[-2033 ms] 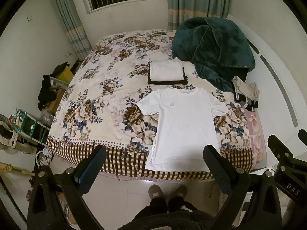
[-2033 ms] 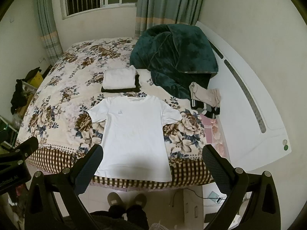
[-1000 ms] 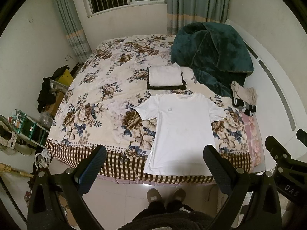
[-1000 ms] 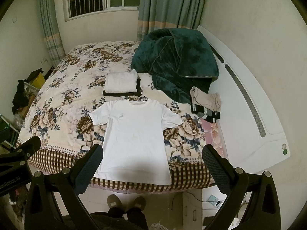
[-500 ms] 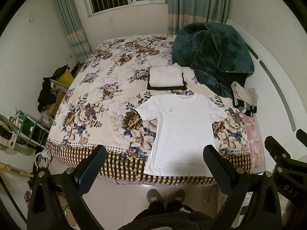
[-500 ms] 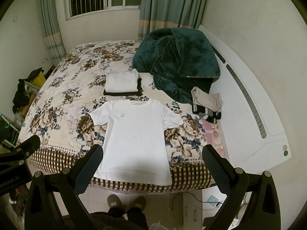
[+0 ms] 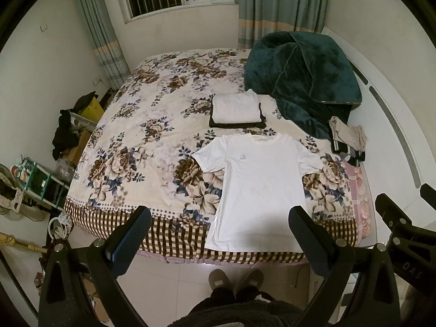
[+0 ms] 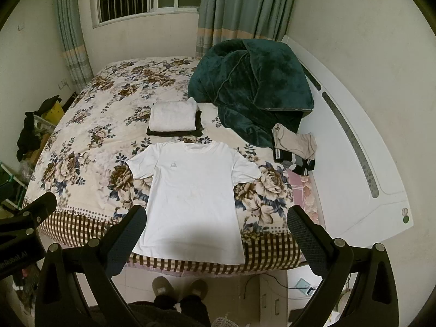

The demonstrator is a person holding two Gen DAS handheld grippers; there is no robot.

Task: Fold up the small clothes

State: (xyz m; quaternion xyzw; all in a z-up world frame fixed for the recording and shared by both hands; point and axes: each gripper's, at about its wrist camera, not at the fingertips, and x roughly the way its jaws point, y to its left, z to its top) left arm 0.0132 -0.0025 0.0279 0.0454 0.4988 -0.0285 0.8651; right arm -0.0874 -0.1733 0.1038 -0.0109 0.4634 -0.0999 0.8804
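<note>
A white T-shirt (image 7: 261,188) lay flat and unfolded on the bed (image 7: 152,147), two folded garments (image 7: 235,110) stacked beyond; left gripper (image 7: 220,238) and right gripper (image 8: 216,235) hovered, fingers wide, empty

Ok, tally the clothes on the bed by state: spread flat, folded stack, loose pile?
Spread flat: 1, the white T-shirt
Folded stacks: 1, white on black
Loose piles: 1, beige and striped
Total: 3

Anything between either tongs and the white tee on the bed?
Nothing visible. Left tongs and right tongs are open, held above the white T-shirt, which lies flat on the bed.
</note>
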